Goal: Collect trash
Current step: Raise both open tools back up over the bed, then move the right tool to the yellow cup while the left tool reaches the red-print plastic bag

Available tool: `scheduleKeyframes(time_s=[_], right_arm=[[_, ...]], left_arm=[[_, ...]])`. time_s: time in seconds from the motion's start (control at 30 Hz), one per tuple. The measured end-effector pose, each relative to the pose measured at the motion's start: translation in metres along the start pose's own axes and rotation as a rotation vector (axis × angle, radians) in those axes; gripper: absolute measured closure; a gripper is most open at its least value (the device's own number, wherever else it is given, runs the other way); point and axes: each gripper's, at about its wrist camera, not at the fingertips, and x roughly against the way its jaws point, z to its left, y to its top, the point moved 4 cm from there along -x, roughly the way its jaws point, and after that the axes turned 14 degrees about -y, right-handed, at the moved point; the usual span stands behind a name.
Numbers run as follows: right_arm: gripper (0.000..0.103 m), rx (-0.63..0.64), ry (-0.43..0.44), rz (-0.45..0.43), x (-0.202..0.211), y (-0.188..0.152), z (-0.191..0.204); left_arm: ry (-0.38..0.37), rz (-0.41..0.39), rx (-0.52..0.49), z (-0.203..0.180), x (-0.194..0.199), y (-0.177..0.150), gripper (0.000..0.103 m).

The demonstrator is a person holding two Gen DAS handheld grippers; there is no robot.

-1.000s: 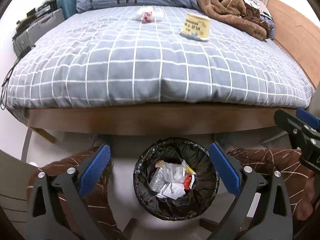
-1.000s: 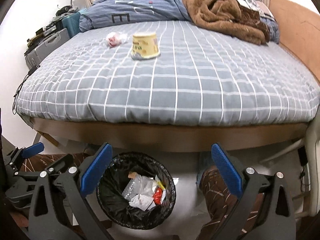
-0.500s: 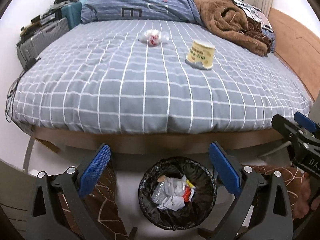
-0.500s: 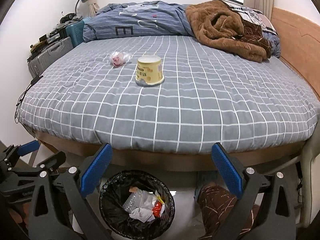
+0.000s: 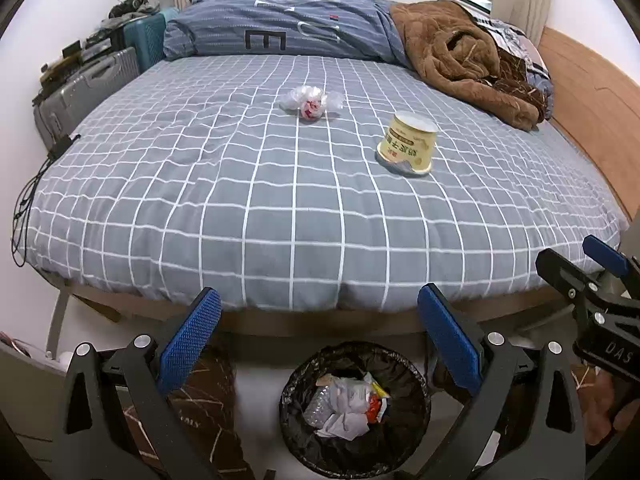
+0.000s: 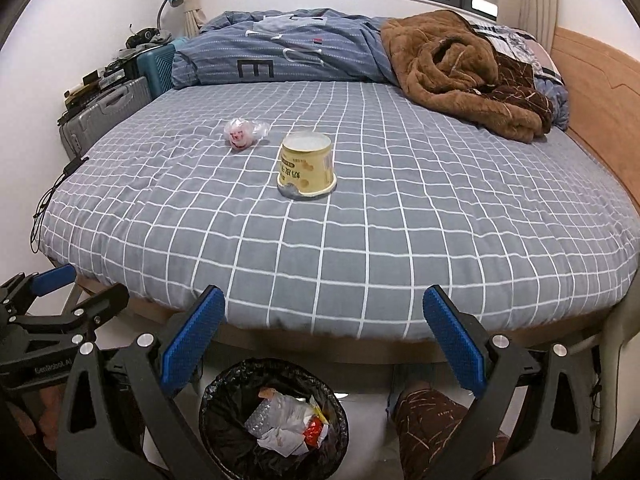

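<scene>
A yellow cup point(image 5: 407, 144) point(image 6: 306, 165) stands upside down on the grey checked bed point(image 5: 200, 184) point(image 6: 440, 220). A crumpled clear wrapper with red print point(image 5: 311, 102) point(image 6: 241, 133) lies beyond it to the left. On the floor at the bed's foot stands a black-lined trash bin point(image 5: 355, 408) point(image 6: 274, 416) holding several crumpled wrappers. My left gripper point(image 5: 320, 340) is open, empty, and raised above the bin, short of the bed edge. My right gripper point(image 6: 324, 338) is open and empty too, to the right of the bin. Each gripper shows at the other view's edge.
A folded blue duvet point(image 6: 288, 56) and a brown fleece garment point(image 6: 460, 76) lie at the far end of the bed. Suitcases point(image 5: 92, 84) stand along the left side, a wooden headboard point(image 6: 600, 112) on the right. The person's patterned trouser legs point(image 6: 428, 420) flank the bin.
Both grippers have risen and tilted up from over the bin toward the bed. The cup and wrapper now sit nearer the middle of each view. Both stay open and empty.
</scene>
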Motion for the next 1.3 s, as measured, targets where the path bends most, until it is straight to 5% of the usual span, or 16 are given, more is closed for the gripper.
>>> scheduleKeyframes(time_s=[1.3], right_arm=[[0.007, 0.043, 0.045, 0.024, -0.136, 0.105, 0.039]], left_arm=[[0.041, 0.024, -0.004, 0.049, -0.138, 0.161, 0.006]])
